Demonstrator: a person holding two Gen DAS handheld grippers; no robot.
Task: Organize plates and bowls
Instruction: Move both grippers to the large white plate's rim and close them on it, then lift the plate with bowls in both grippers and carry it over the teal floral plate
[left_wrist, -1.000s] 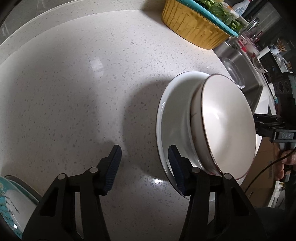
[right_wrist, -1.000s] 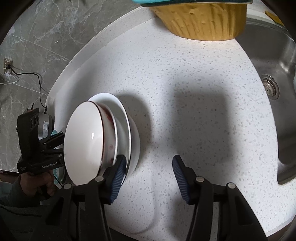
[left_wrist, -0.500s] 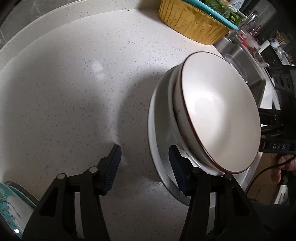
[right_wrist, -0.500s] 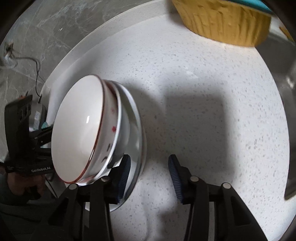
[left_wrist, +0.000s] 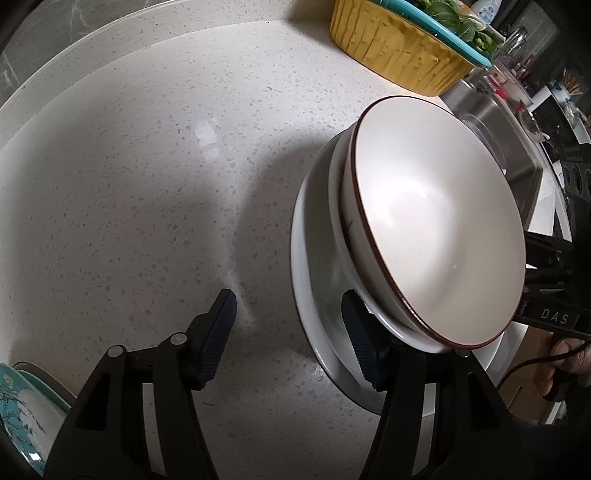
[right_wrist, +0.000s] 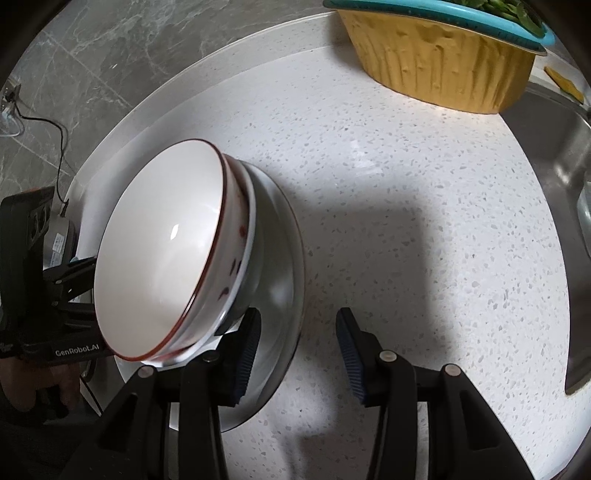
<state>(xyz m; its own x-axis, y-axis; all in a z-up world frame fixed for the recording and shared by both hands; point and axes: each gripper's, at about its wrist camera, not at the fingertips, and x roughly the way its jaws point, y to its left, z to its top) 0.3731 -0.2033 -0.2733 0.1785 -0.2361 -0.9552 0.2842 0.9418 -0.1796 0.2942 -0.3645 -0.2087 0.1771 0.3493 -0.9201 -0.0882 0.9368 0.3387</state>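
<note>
The left tongs (left_wrist: 291, 328) stand partly open, straddling the near rim of the white plate (left_wrist: 306, 258): their inner finger lies over the plate's well, under the bowls, and their outer finger hangs over bare desk (left_wrist: 129, 166). No pad seems to press the rim, so nothing looks held. The right tongs (right_wrist: 295, 347) mirror this from the opposite side, also partly open around the rim, pads apart from it as far as can be seen.

On the plate sits a white bowl (right_wrist: 248, 236) with a red-rimmed bowl (left_wrist: 436, 243) nested in it; the stack rests mid-desk, with a yellow basket (right_wrist: 439, 62) beyond and the sink (right_wrist: 554, 155) to one side. A teal patterned plate (left_wrist: 22, 402) lies at the left view's corner.

The step looks like a two-sided pickup of the whole stack. Next, both tongs should close evenly on the rim, then lift level so the bowls do not slide.
</note>
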